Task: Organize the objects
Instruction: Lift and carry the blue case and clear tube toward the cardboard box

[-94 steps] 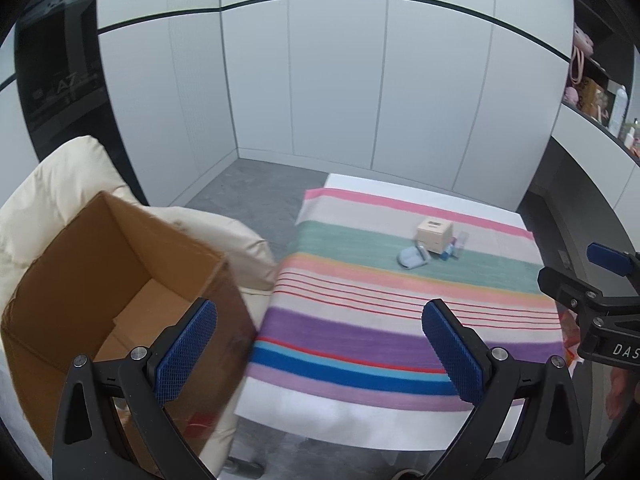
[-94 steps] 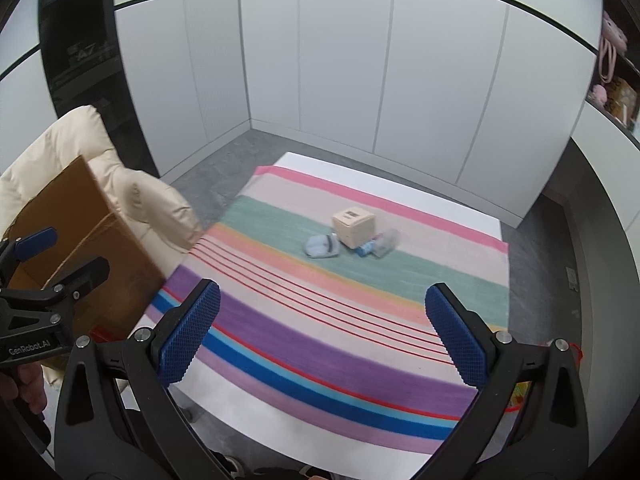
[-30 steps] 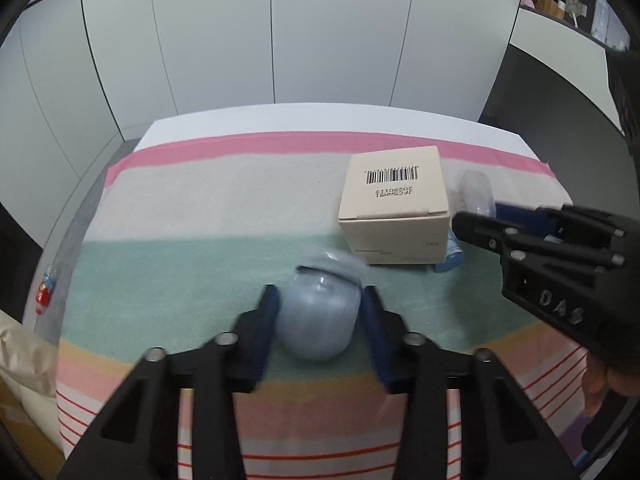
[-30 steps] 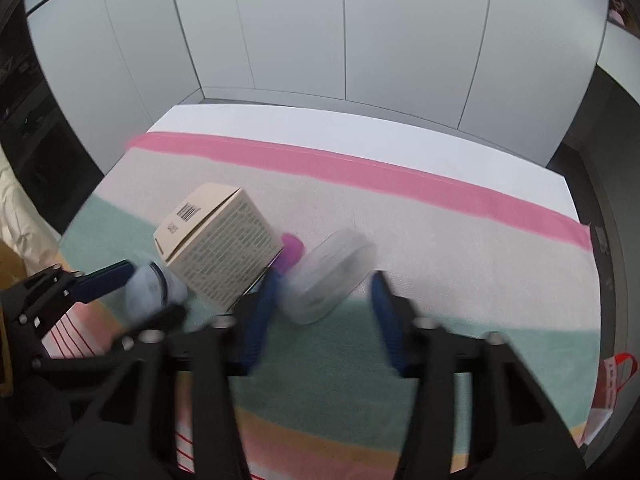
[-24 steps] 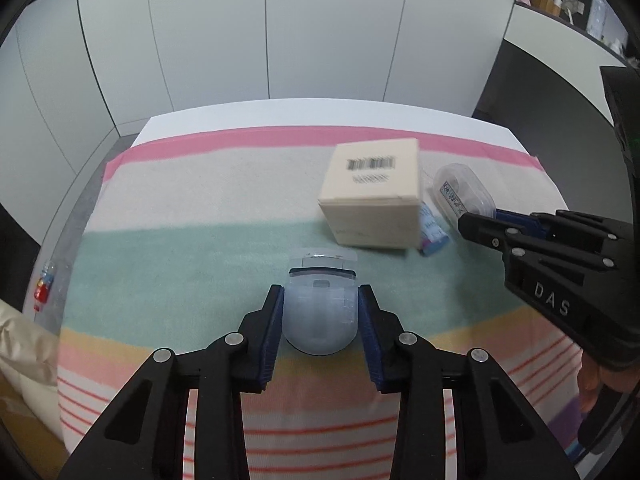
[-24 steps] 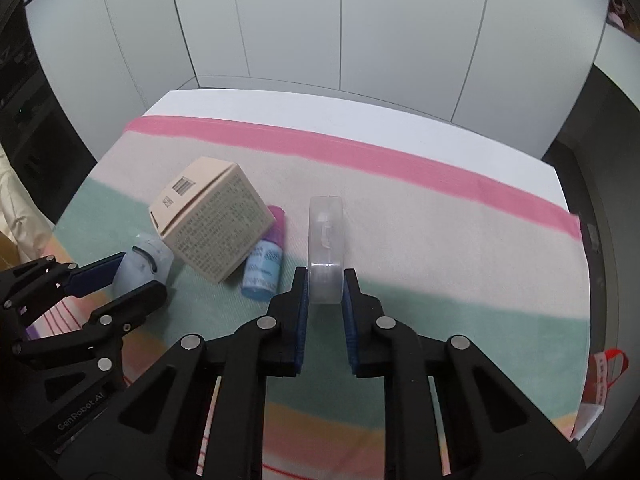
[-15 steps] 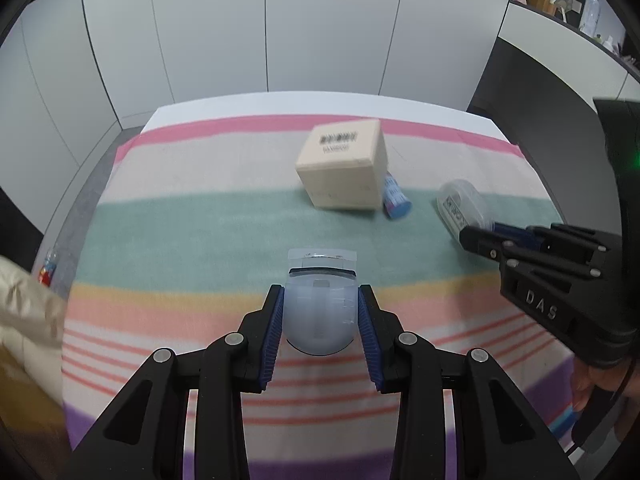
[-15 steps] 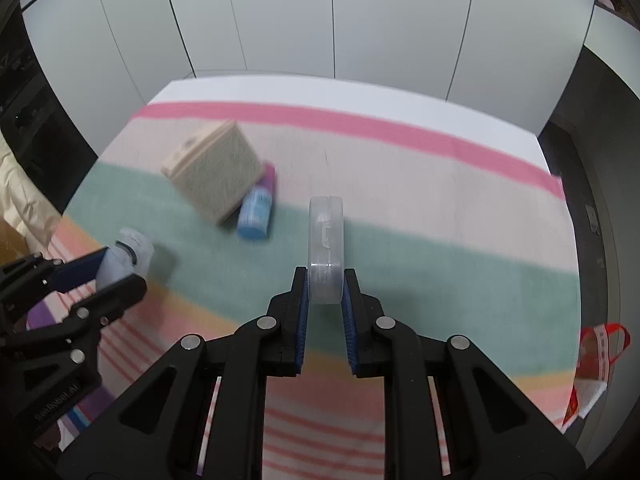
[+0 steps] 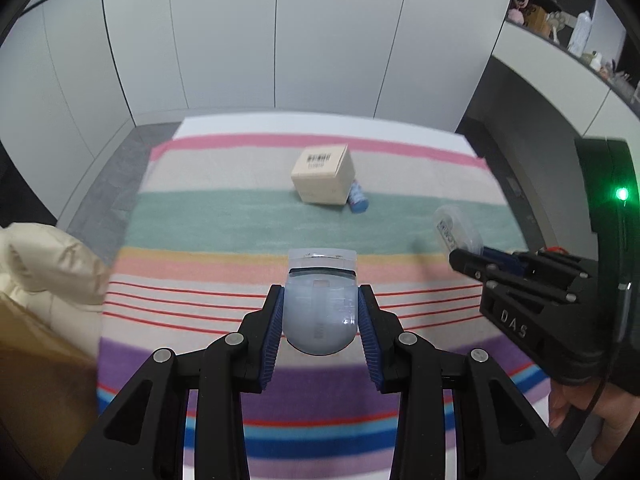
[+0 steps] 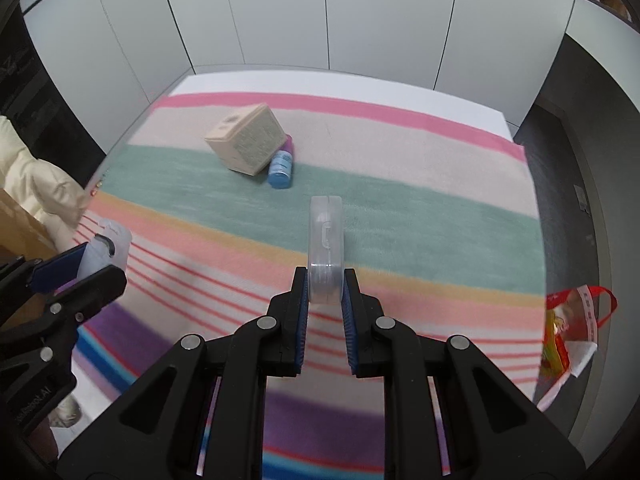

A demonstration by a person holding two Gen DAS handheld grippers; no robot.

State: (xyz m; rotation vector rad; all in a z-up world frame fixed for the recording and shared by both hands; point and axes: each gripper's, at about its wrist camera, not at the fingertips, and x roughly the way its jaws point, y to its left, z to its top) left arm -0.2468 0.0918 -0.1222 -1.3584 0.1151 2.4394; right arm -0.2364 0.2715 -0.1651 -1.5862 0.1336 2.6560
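Observation:
My left gripper (image 9: 320, 314) is shut on a pale blue rounded plastic case (image 9: 320, 308), held above the striped blanket (image 9: 224, 216). My right gripper (image 10: 326, 290) is shut on a clear round flat container (image 10: 326, 240), held on edge above the blanket. Each gripper shows in the other's view: the right one (image 9: 460, 254) with its clear container (image 9: 454, 228), the left one (image 10: 94, 260) with the pale case (image 10: 106, 248). A beige carton (image 9: 323, 174) with a barcode and a small blue bottle (image 9: 357, 198) lie together on the green stripe.
A cardboard box (image 9: 36, 360) and a cream padded jacket (image 9: 44, 264) sit at the left. White cabinet doors (image 9: 276, 32) stand behind the bed. A red and white bag (image 10: 572, 336) lies on the floor at the right. A shelf (image 9: 560, 20) with small items runs along the upper right.
Both grippers closed on their items, then lifted and drew back toward the near stripes. The carton and blue bottle now lie farther off. The cardboard box and jacket have come into view at left.

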